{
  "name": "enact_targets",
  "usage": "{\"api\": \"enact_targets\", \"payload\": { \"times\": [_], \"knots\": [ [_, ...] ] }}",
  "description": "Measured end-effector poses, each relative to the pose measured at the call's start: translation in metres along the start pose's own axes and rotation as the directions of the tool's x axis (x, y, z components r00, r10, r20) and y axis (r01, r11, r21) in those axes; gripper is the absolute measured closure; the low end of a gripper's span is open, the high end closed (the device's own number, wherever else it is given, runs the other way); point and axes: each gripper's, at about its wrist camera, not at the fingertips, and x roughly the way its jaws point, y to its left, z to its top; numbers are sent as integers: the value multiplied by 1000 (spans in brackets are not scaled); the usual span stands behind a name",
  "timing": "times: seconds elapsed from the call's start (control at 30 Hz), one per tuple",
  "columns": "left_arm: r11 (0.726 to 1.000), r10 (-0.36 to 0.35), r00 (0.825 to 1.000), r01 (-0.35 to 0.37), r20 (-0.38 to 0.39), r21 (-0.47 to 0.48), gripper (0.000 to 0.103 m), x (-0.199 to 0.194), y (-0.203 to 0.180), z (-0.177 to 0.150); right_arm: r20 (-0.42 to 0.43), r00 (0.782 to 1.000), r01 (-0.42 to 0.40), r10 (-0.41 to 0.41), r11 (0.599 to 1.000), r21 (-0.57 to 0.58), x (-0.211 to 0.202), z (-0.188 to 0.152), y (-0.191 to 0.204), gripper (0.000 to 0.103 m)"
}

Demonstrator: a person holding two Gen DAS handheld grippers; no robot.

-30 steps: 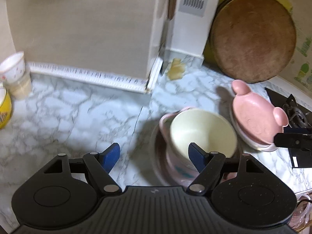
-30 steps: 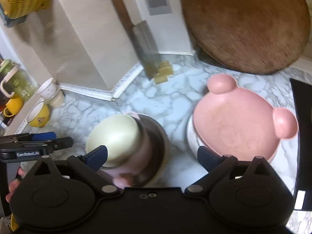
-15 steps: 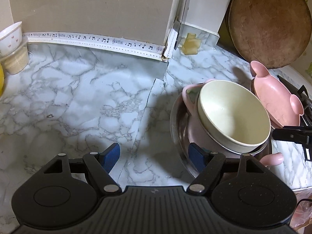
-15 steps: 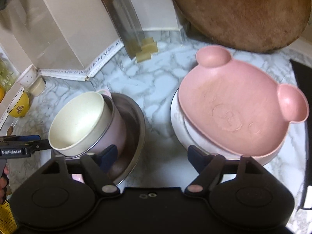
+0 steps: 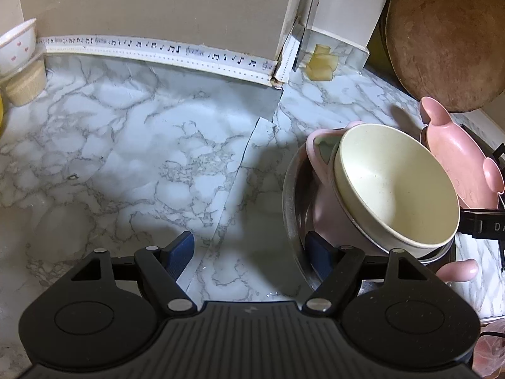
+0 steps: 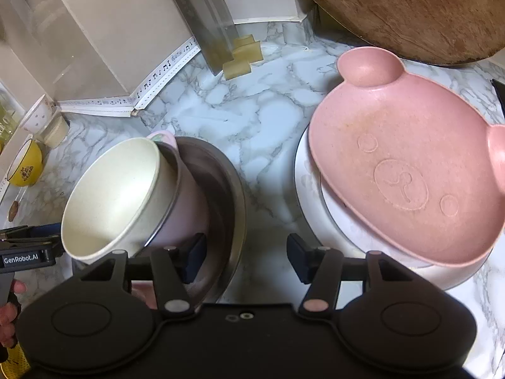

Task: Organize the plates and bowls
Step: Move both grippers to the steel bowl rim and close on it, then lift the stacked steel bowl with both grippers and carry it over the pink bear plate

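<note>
A cream bowl (image 5: 397, 186) sits tilted inside a pink bowl with ears (image 5: 325, 173), both in a steel dish (image 5: 293, 195); they also show in the right wrist view as cream bowl (image 6: 113, 195), pink bowl (image 6: 189, 218) and steel dish (image 6: 230, 199). A pink bear-shaped plate (image 6: 404, 170) lies on a white plate (image 6: 315, 214) to the right. My left gripper (image 5: 249, 252) is open, its right finger inside the dish's rim. My right gripper (image 6: 246, 255) is open, its left finger over the dish, its right finger by the white plate.
A round wooden board (image 6: 410, 9) leans at the back right. A cleaver (image 6: 205, 19) stands by yellowish blocks (image 6: 243, 57). Small cups (image 5: 19, 63) and a yellow cup (image 6: 25, 164) sit at the far left. Marble counter (image 5: 142, 158) stretches left of the dish.
Both grippers have moved down and closer to the stack. The right gripper's jaws have narrowed somewhat. The cream bowl now shows tilted in the pink bowl.
</note>
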Motion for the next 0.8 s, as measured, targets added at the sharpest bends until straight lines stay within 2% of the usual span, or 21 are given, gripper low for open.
{"api": "enact_targets", "payload": {
  "times": [0.2, 0.37, 0.43, 0.57, 0.63, 0.7, 0.8],
  "knots": [
    [1000, -9, 999, 8, -31, -29, 27, 10, 2, 4, -9, 1000, 11, -11, 1000, -13, 10, 4, 3, 57],
    [999, -32, 999, 31, -40, -29, 48, 11, -4, 6, -20, 1000, 5, -5, 1000, -12, 15, 5, 5, 75],
    [998, -46, 998, 44, -47, -37, 60, 12, -6, 7, -18, 1000, 9, -9, 1000, -12, 16, 6, 7, 76],
    [998, -61, 997, 60, -53, -24, 75, 11, -13, 9, -15, 1000, 9, -9, 1000, -23, 17, 8, 10, 88],
    [998, -68, 996, 67, -54, -19, 87, 11, -17, 9, -15, 1000, 13, -14, 1000, -28, 18, 10, 11, 90],
    [998, -68, 996, 67, -54, -12, 90, 11, -21, 9, -13, 1000, 16, -16, 999, -31, 17, 10, 11, 90],
    [999, -53, 997, 53, -50, -10, 90, 11, -23, 10, -10, 1000, 15, -15, 1000, -27, 17, 9, 10, 91]
  ]
}}
